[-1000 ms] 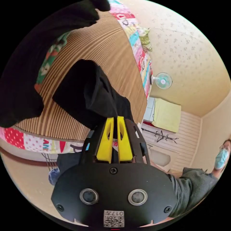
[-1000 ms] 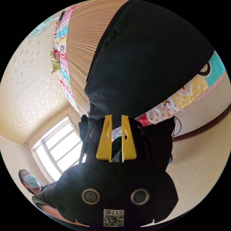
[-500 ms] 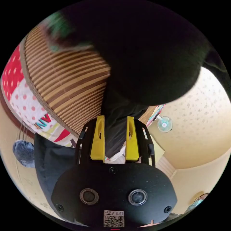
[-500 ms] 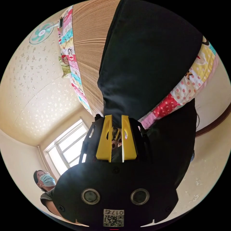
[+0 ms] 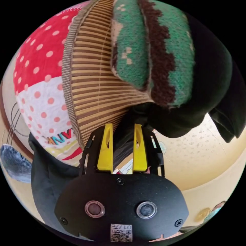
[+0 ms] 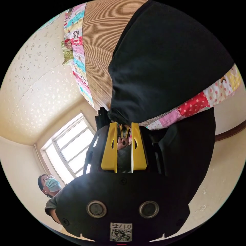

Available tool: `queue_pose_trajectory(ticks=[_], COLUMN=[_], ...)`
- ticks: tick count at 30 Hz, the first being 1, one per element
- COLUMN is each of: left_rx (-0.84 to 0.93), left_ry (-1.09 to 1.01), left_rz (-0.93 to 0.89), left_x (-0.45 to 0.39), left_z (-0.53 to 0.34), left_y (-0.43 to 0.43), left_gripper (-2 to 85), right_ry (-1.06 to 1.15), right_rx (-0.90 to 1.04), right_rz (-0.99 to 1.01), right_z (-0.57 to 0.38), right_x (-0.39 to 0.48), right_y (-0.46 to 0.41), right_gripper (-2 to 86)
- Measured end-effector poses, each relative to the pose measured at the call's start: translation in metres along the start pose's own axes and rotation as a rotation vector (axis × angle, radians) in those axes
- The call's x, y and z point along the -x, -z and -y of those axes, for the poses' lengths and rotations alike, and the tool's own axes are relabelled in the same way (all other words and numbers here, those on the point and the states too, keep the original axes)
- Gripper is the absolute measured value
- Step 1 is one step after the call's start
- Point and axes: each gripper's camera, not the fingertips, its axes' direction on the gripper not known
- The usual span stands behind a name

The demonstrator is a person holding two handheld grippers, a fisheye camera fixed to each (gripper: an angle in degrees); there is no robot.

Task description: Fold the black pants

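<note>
The black pants (image 6: 166, 64) lie in a broad flat fold on the striped bamboo mat (image 6: 102, 38). Their near corner ends just at the tips of my right gripper (image 6: 124, 124), whose yellow jaws stand a little apart with no cloth between them. In the left gripper view a strip of black pants cloth (image 5: 123, 146) runs between the jaws of my left gripper (image 5: 123, 126), which stand wide apart. Right behind that cloth bulges a green and brown knitted garment (image 5: 153, 51) on the mat (image 5: 97, 77), with dark fabric (image 5: 212, 84) beside it.
The mat covers a bed with a patchwork quilt (image 5: 38, 64) (image 6: 77, 51). Black cloth (image 6: 189, 153) hangs down the bed's side. A person in a face mask (image 6: 51, 184) stands by a bright window (image 6: 69, 146). A blue fuzzy thing (image 5: 12, 164) lies low beside the bed.
My left jaws went from closed on the pants to wide apart, and that camera swung in close to the knitted garment. My right jaws have spread slightly, and the pants corner slipped out to their tips.
</note>
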Motion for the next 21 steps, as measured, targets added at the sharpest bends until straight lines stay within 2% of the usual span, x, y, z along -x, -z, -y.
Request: queue_pose_trajectory(ticks=[3,6,12,14,16,18,21], left_rx=[0.078,0.09,0.125,0.154,0.128,0.0,-0.098], left_ry=[-0.097,-0.09,-0.013,-0.035,-0.054,-0.063,-0.073], left_rz=[0.038,0.066,-0.072,-0.045,0.017,0.082,0.112], left_x=[-0.012,-0.007,0.029,0.029,0.026,0.024,0.026], left_z=[0.013,0.022,0.028,0.03,0.027,0.014,0.005], left_y=[-0.018,-0.027,-0.034,-0.034,-0.028,-0.015,-0.014], left_gripper=[13.7,12.6,10.1,10.0,10.1,10.5,10.3], right_ry=[-0.016,-0.016,-0.004,0.018,0.026,0.031,0.044], right_rx=[-0.044,-0.065,-0.015,0.027,0.06,0.081,0.11], right_rz=[0.048,0.062,0.015,0.004,-0.002,0.001,0.018], right_z=[0.002,0.007,0.037,0.054,0.067,0.079,0.098], right_x=[-0.01,-0.015,-0.024,-0.025,-0.027,-0.029,-0.03], right_y=[0.011,0.021,0.027,0.024,0.02,0.018,0.017], right_gripper=[8.3,8.4,8.7,8.9,9.0,9.2,9.5])
